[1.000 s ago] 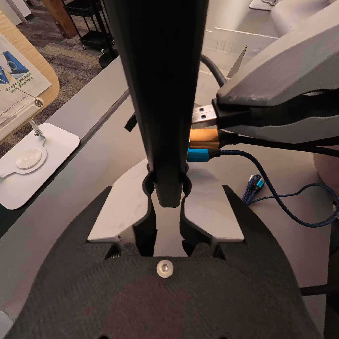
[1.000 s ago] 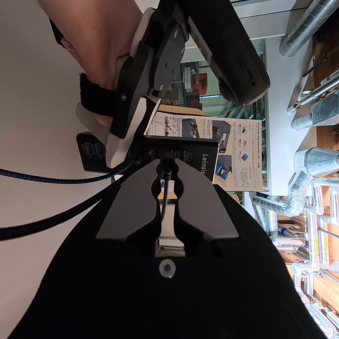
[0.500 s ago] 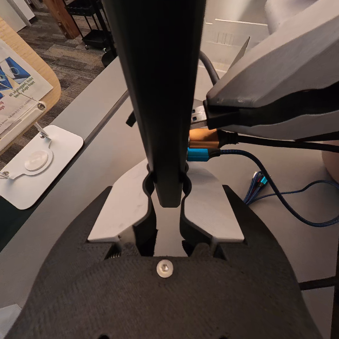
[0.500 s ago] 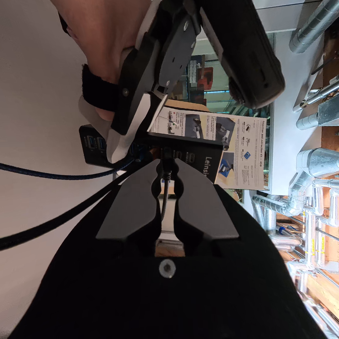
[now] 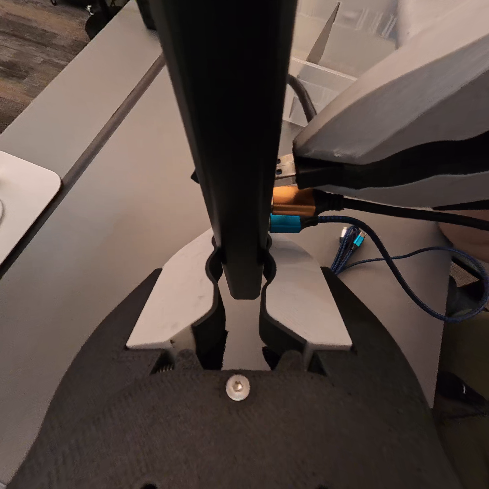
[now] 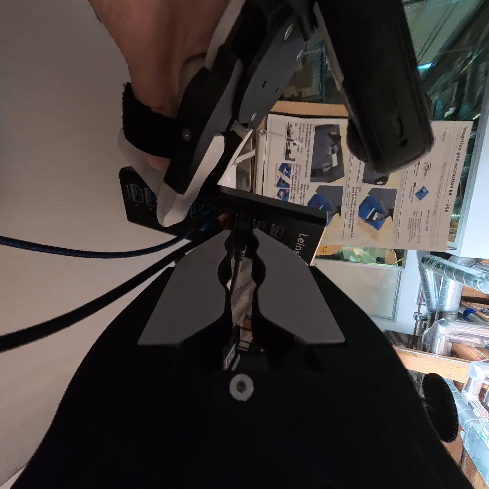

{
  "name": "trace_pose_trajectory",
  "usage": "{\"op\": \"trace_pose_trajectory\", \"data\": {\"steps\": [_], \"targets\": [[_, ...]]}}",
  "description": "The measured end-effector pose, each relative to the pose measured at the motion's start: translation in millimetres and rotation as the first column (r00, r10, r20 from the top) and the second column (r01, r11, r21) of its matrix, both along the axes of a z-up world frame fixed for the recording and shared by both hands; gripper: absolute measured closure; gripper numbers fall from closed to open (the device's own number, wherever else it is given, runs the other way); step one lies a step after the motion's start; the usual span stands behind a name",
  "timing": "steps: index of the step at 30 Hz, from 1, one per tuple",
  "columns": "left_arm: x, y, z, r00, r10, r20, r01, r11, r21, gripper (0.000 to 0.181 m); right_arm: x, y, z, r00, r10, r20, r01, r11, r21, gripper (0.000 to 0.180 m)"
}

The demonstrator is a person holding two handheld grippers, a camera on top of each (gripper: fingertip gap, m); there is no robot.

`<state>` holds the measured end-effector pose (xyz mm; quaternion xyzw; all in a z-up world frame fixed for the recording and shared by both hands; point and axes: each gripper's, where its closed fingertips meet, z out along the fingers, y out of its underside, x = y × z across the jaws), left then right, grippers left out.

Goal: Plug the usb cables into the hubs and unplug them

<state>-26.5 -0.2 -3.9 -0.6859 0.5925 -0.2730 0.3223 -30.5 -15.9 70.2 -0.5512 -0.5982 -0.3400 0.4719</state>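
My left gripper (image 5: 242, 254) is shut on the near end of a long black USB hub (image 5: 227, 105) and holds it above the grey table (image 5: 105, 211). An orange plug (image 5: 293, 202) and a blue plug (image 5: 285, 223) sit in its right side. My right gripper (image 6: 240, 232) is shut on a black USB plug (image 6: 239, 238). It presses the plug against the hub's port face (image 6: 264, 209). In the left wrist view the right gripper (image 5: 297, 164) comes in from the right. The plug's silver end (image 5: 285, 169) is partly inside the hub.
A blue braided cable (image 5: 397, 264) and a thick black cable (image 5: 397, 211) trail right over the table. A bundle of blue cable ends (image 5: 349, 243) lies there. A white stand base (image 5: 21, 193) is at the left. An instruction sheet (image 6: 370, 185) stands behind the hub. The gap from one gripper's tips to the other's is roughly 7 centimeters.
The right gripper has pushed the black plug leftwards, so less of its silver end shows outside the hub. Both grippers stay shut, and the hub has shifted slightly in view.
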Motion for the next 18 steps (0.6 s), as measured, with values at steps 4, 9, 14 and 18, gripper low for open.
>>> {"op": "trace_pose_trajectory", "data": {"steps": [4, 9, 14, 18], "targets": [[-1, 14, 5, 0.996, 0.088, 0.021, -0.089, 0.994, 0.069, 0.155, 2, 9, 4, 0.997, -0.043, 0.063, 0.039, 0.997, 0.067, 0.17], [-3, 17, 20, 0.991, 0.107, 0.085, -0.118, 0.984, 0.133, 0.155, -4, 8, 17, 0.997, -0.001, 0.083, -0.013, 0.987, 0.161, 0.17], [-3, 17, 27, 0.989, 0.115, 0.089, -0.133, 0.965, 0.226, 0.155, -4, 3, 22, 0.995, -0.018, 0.095, -0.001, 0.982, 0.19, 0.17], [-5, 17, 31, 0.986, 0.13, 0.1, -0.15, 0.964, 0.22, 0.155, -6, 3, 25, 0.992, -0.05, 0.117, 0.023, 0.975, 0.222, 0.17]]}}
